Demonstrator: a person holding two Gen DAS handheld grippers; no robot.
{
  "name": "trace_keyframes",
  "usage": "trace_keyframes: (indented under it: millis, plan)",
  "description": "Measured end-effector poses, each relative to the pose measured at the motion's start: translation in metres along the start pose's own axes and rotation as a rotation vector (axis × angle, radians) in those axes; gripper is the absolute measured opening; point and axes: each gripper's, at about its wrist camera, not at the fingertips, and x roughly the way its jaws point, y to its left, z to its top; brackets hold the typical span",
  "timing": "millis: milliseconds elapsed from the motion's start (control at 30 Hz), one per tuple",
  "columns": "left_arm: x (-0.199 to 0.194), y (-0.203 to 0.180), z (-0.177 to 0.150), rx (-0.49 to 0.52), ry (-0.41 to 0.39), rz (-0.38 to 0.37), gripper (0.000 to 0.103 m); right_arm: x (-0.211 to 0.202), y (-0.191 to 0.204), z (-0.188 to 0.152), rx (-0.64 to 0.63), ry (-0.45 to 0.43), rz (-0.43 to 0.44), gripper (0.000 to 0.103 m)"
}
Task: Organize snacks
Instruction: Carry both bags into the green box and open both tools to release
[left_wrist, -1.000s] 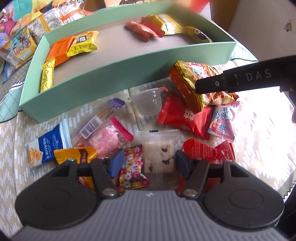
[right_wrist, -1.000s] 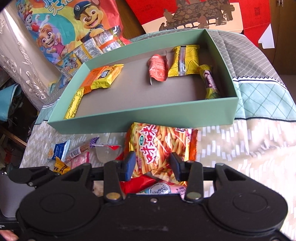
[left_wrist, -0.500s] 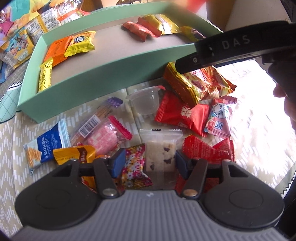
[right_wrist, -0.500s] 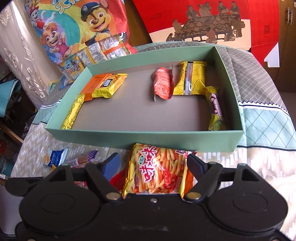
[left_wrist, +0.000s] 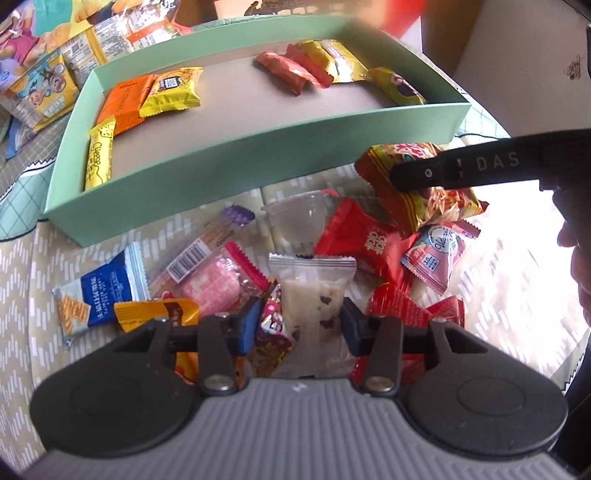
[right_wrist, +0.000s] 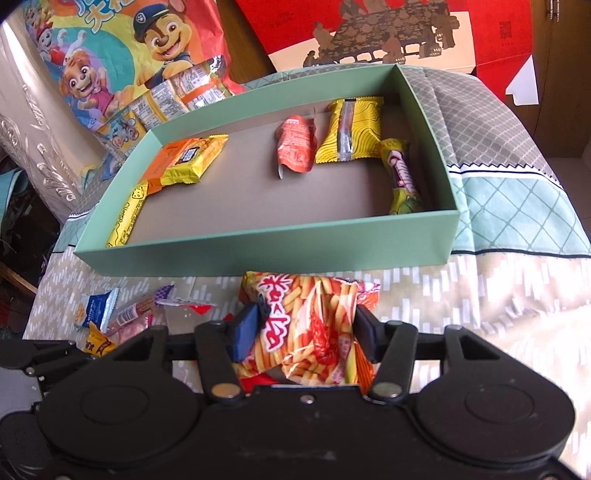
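Note:
A mint-green box (right_wrist: 258, 251) holds several snack packs: orange and yellow ones at its left, a red pack (right_wrist: 295, 147) and yellow packs at its right. My right gripper (right_wrist: 306, 328) is shut on a crinkled bag of fry snacks (right_wrist: 314, 325), held just in front of the box's near wall; the bag also shows in the left wrist view (left_wrist: 417, 192). My left gripper (left_wrist: 297, 325) is open around a clear packet of pale nougat (left_wrist: 312, 295), which lies among loose snacks on the cloth.
Loose snacks lie on the patterned cloth: a blue cracker pack (left_wrist: 96, 291), a pink candy pack (left_wrist: 218, 284), red packs (left_wrist: 365, 247), a clear jelly cup (left_wrist: 299, 218). Cartoon snack bags (right_wrist: 155, 74) and a red gift box (right_wrist: 388, 33) stand behind the green box.
My right gripper opened wide, then closed on the fry snack bag, crinkling it. My left gripper has narrowed around the nougat packet.

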Motion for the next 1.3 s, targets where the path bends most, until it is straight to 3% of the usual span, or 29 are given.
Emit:
trace_keyframes:
  millis: [300, 500, 800, 1133, 1200, 1233, 1267, 1300]
  plan:
    - [-0.042, 0.019, 0.015, -0.064, -0.076, -0.044, 0.044, -0.041, -0.006, 0.006, 0.025, -0.051, 0.030, 0.054]
    - [-0.058, 0.039, 0.062, -0.085, -0.160, -0.008, 0.044, -0.052, 0.007, 0.043, 0.001, -0.111, 0.051, 0.054]
    - [-0.015, 0.073, 0.142, -0.144, -0.166, 0.024, 0.044, 0.001, 0.029, 0.120, 0.014, -0.139, 0.076, 0.054]
    - [0.039, 0.094, 0.182, -0.172, -0.121, 0.031, 0.044, 0.078, 0.049, 0.179, 0.014, -0.126, 0.092, 0.055]
    - [0.048, 0.095, 0.188, -0.180, -0.121, 0.037, 0.047, 0.088, 0.052, 0.186, 0.025, -0.129, 0.113, 0.060]
    - [0.051, 0.095, 0.190, -0.187, -0.125, 0.049, 0.050, 0.092, 0.053, 0.190, 0.030, -0.138, 0.127, 0.067]
    - [0.053, 0.095, 0.191, -0.195, -0.127, 0.059, 0.064, 0.094, 0.053, 0.192, 0.035, -0.141, 0.133, 0.077]
    - [0.054, 0.095, 0.192, -0.201, -0.129, 0.068, 0.077, 0.095, 0.052, 0.194, 0.044, -0.148, 0.130, 0.094]
